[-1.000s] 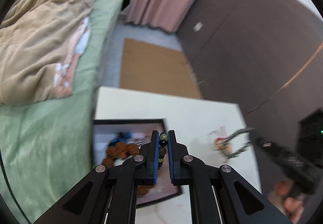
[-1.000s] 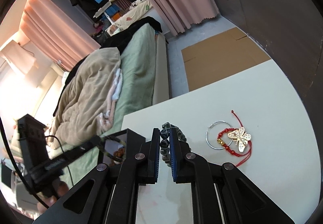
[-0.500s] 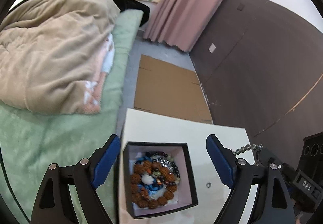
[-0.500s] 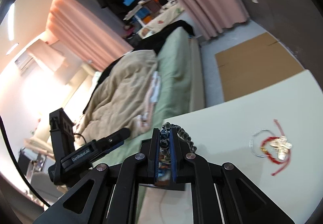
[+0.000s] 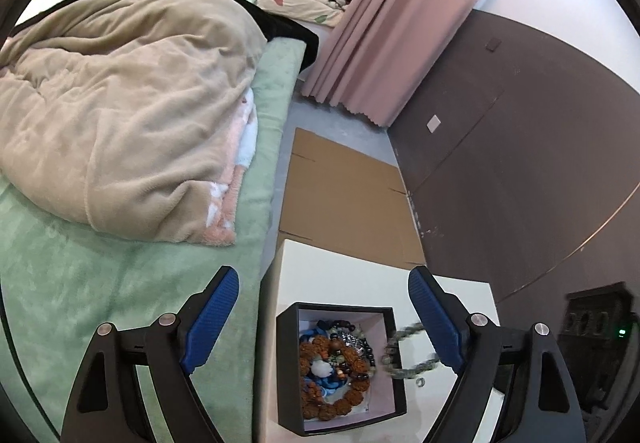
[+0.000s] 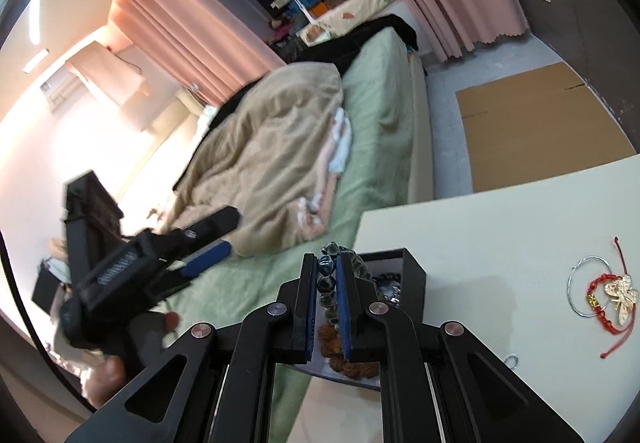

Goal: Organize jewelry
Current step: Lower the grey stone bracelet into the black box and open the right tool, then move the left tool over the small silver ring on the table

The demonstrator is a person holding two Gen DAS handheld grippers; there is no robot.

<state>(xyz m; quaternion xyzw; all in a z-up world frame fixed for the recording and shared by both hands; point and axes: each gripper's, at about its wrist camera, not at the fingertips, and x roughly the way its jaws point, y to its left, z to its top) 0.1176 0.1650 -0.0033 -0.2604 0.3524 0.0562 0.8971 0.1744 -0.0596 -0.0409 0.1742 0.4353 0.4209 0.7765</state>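
Note:
My right gripper [image 6: 325, 263] hangs over the near corner of the black box [image 6: 412, 271]. A dark grey-green beaded bracelet [image 6: 325, 275] sits between its pads, and its jaws are opening. In the left wrist view that bracelet [image 5: 404, 355] dangles blurred over the right wall of the box [image 5: 396, 383]. Inside lie several bead bracelets [image 5: 336, 363], brown, blue and dark. My left gripper [image 5: 322, 283] is wide open above the box and holds nothing. A red string bracelet with a gold butterfly [image 6: 616, 295] and a silver hoop [image 6: 580, 283] lie on the white table [image 6: 500, 235].
A small metal ring [image 5: 420, 382] lies on the table right of the box. The box stands at the table's left edge, next to a green bed [image 5: 120, 283] with a beige blanket. Flat cardboard [image 5: 344, 195] covers the floor beyond. A hand [image 6: 112, 371] holds the left gripper [image 6: 232, 233].
My left gripper opened, left its beads in the box, and drew back upward. My right gripper carried the grey-green bracelet left from the butterfly bracelet to above the box.

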